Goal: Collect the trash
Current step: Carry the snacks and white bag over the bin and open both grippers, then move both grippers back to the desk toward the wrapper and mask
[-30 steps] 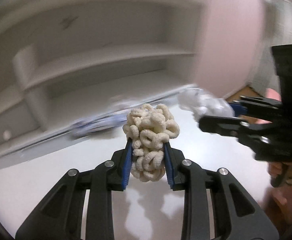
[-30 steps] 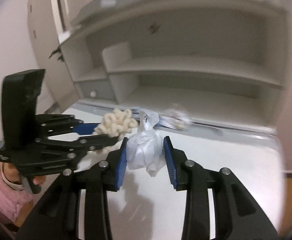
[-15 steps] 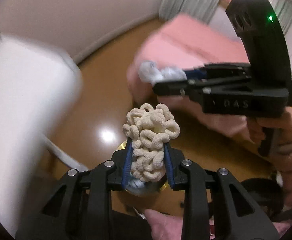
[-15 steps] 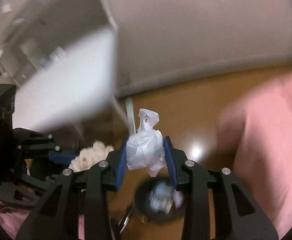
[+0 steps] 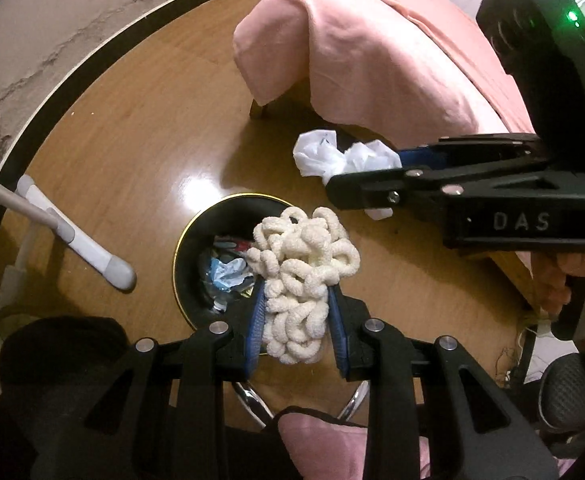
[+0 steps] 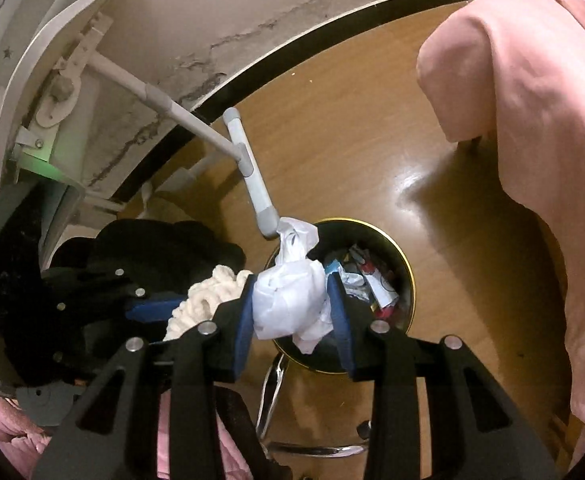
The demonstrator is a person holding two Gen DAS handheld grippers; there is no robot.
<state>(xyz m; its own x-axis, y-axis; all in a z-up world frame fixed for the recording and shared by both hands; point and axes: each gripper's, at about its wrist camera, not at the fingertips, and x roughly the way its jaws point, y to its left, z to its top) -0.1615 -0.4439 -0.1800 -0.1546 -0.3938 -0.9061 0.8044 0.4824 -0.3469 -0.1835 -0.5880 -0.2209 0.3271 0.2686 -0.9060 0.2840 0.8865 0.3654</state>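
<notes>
My left gripper (image 5: 296, 312) is shut on a cream curly knitted wad (image 5: 300, 264), held above a round black trash bin (image 5: 196, 240) with a gold rim on the wooden floor. Crumpled wrappers lie in the bin. My right gripper (image 6: 292, 304) is shut on a crumpled white plastic bag (image 6: 288, 300), held over the left part of the same bin (image 6: 404, 272). In the left wrist view the right gripper (image 5: 372, 168) with its bag (image 5: 332, 156) hangs to the upper right of the bin. The left gripper's wad (image 6: 208, 296) shows at left in the right wrist view.
A pink blanket (image 5: 372, 48) covers furniture right of the bin. A white table leg with a grey foot (image 5: 80, 240) stands left of the bin. A chrome chair base (image 6: 276, 400) lies below. A dark baseboard (image 6: 332, 32) runs along the wall.
Both grippers swung from the white table down toward the floor and now hang over the trash bin, each holding its item as before. The view has steadied.
</notes>
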